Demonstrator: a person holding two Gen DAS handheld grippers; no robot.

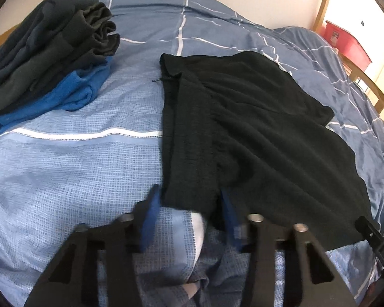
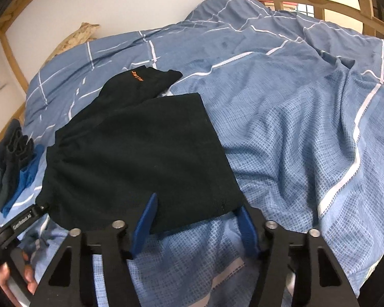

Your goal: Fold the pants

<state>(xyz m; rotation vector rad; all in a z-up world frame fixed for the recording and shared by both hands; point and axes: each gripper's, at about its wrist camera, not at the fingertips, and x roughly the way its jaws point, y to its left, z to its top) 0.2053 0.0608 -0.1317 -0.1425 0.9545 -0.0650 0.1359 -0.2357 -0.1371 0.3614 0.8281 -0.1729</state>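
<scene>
Black pants lie folded on the blue checked bedcover, also in the right wrist view, with an orange logo near the far end. My left gripper is open, its blue pads astride the pants' near left corner. My right gripper is open, its blue pads astride the pants' near right corner. The cloth lies between the jaws of each, not pinched. The right gripper's tip shows at the pants' near edge in the left view; the left gripper shows at lower left in the right view.
A pile of folded dark and blue clothes sits at the left of the bed, also in the right wrist view. The wooden bed frame rings the bed. A red box stands beyond it. Rumpled duvet lies to the right.
</scene>
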